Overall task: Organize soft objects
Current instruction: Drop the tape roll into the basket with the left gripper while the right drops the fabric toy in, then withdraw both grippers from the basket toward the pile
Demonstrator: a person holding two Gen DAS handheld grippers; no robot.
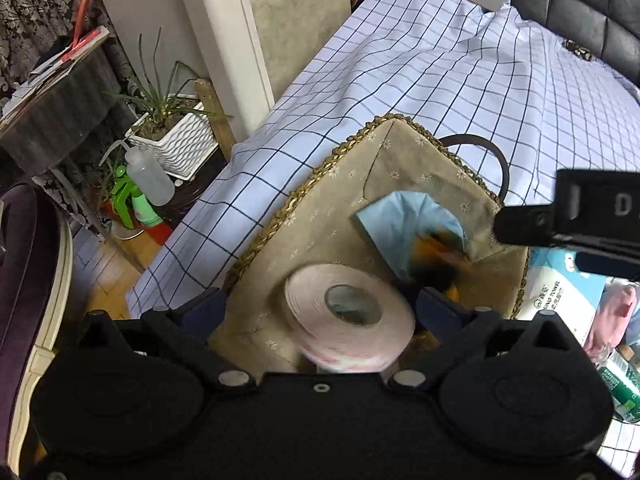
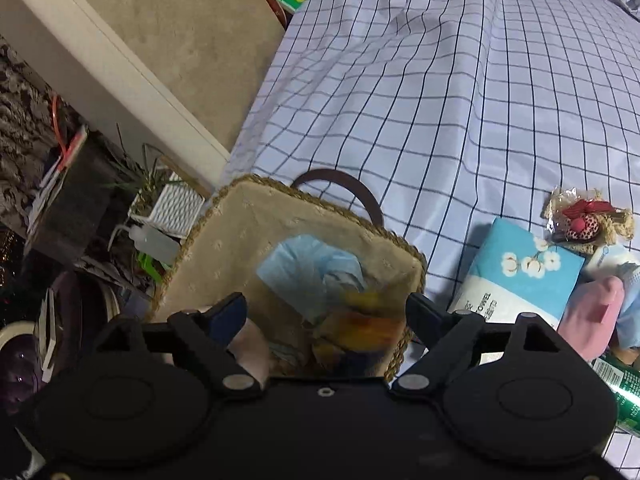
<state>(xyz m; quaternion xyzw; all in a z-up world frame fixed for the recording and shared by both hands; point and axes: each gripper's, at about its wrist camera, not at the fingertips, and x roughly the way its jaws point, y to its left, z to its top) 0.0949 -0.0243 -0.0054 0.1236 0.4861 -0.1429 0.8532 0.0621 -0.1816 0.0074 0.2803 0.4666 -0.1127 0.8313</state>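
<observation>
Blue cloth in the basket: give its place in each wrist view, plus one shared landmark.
Left wrist: blue cloth right of centre, beyond the toilet roll, inside the basket.
Right wrist: blue cloth centre, above the open fingers.
Shared landmark: the basket's dark handle, arching at its far rim.

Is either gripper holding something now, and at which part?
Nothing is held. The left gripper is open around the toilet paper roll above the basket; the right gripper is open too.

Motion blur smears the orange-and-dark soft object [image 2: 360, 330] inside the basket [image 2: 404, 240] beyond identification, the toilet roll's [image 1: 350, 322] near edge is blurred, and the green bottle [image 2: 622, 394] is cut off by the frame edge.
</observation>
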